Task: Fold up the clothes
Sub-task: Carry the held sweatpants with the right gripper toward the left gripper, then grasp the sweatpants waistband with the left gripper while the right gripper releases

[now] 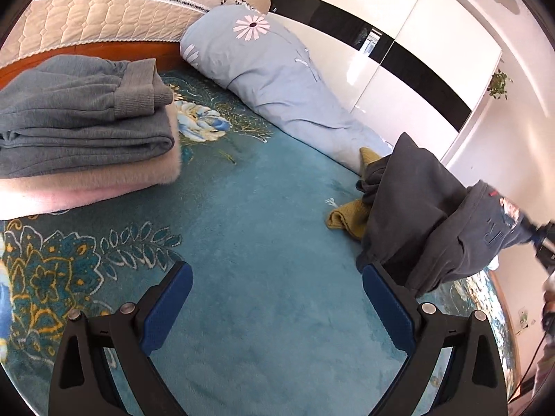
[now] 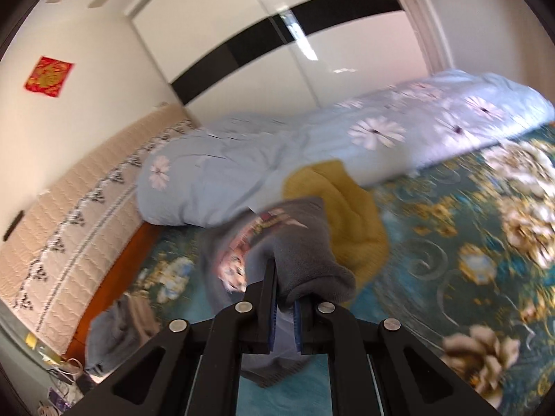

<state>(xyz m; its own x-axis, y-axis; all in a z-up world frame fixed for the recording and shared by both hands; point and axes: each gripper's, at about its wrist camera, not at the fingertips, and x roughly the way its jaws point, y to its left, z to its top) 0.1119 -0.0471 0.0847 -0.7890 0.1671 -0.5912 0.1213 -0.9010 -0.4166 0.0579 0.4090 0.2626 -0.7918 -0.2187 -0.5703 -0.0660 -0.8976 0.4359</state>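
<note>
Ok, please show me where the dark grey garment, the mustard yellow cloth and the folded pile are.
dark grey garment [image 1: 416, 208]: left wrist view, on its hanging middle panel.
mustard yellow cloth [image 2: 350, 208]: right wrist view, on its crumpled middle.
folded pile [image 1: 79, 118]: left wrist view, on the grey top garment.

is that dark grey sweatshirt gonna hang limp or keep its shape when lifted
Probably limp: pinched in the right gripper, the dark grey sweatshirt sags in loose folds. Its thick fleece looks fairly heavy, and likely drags over the yellow garment.
</note>
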